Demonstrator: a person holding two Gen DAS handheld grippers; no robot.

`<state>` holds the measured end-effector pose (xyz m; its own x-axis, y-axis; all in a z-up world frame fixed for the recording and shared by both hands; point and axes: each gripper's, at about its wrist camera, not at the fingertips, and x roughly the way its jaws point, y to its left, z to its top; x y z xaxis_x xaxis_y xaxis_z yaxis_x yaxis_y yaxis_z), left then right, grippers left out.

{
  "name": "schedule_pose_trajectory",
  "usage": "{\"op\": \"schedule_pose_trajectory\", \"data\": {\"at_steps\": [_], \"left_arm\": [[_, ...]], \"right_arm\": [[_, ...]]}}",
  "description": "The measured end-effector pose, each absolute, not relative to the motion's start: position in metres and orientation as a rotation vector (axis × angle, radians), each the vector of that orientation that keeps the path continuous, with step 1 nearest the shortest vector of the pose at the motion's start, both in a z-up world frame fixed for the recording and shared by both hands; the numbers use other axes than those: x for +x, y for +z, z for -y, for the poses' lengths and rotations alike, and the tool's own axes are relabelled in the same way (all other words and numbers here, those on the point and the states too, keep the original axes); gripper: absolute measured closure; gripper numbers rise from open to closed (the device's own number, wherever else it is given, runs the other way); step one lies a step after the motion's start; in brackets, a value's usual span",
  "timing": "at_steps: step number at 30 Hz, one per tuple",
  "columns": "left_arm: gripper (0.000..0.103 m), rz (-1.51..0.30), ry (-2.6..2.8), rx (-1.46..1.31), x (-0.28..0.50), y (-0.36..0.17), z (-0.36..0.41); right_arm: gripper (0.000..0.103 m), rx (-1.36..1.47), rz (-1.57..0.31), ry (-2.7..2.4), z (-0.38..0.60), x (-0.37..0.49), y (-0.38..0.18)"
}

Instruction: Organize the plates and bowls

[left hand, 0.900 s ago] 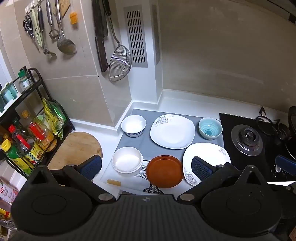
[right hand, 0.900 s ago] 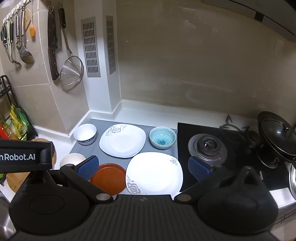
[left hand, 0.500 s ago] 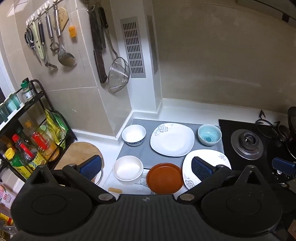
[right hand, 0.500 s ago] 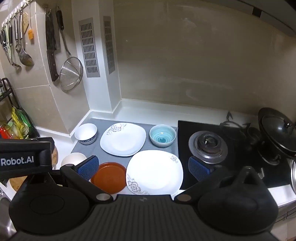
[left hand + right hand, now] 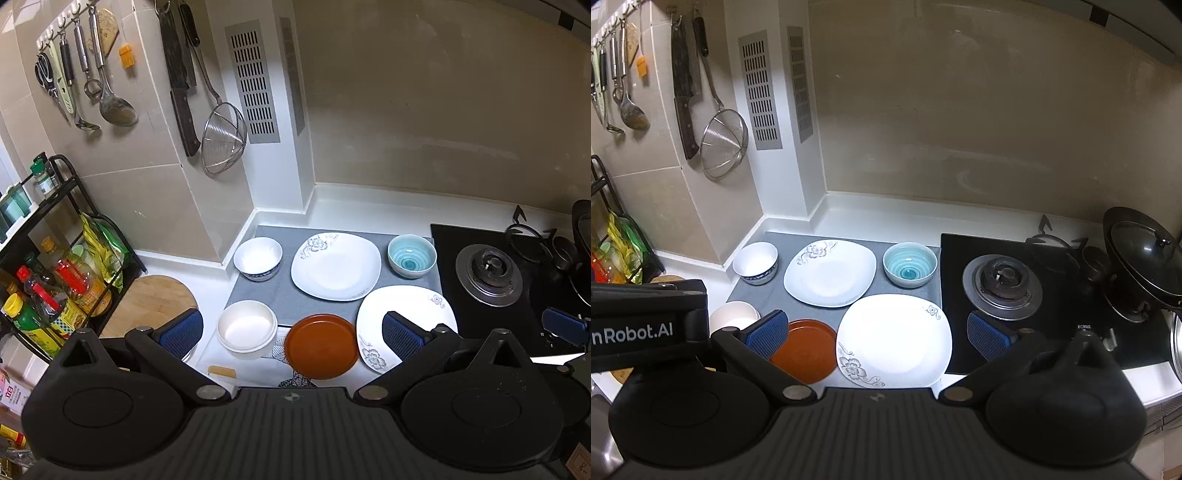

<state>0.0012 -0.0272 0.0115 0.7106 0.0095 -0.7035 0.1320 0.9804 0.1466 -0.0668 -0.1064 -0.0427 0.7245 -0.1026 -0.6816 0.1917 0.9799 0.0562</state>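
Observation:
On a grey mat (image 5: 266, 295) lie two white square plates with flower prints, one at the back (image 5: 336, 266) (image 5: 830, 272) and one at the front (image 5: 410, 314) (image 5: 894, 339). A brown round plate (image 5: 322, 346) (image 5: 805, 350) sits front centre. A white bowl with a blue base (image 5: 258, 258) (image 5: 755, 263), a cream bowl (image 5: 246, 329) (image 5: 733, 315) and a teal bowl (image 5: 412, 255) (image 5: 910, 264) stand around them. My left gripper (image 5: 291, 332) is open and empty, high above the front dishes. My right gripper (image 5: 877, 334) is open and empty above the front plate.
A gas stove (image 5: 1003, 286) with a lidded pot (image 5: 1145, 258) is at the right. A black rack of bottles (image 5: 48, 280) and a wooden board (image 5: 151, 299) are at the left. Utensils, a knife and a strainer (image 5: 223, 138) hang on the wall.
Both grippers have drawn up and back a little, so the dishes sit lower and smaller in view. Jaws stay open. No dish has moved.

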Motion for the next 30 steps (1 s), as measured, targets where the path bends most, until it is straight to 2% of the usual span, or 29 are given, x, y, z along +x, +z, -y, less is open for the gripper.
{"op": "schedule_pose_trajectory", "data": {"at_steps": [30], "left_arm": [[0.0, -0.771, -0.054, 0.23, -0.015, -0.006, 0.032]], "right_arm": [[0.0, 0.139, -0.776, -0.148, 0.109, -0.072, -0.055]]}}
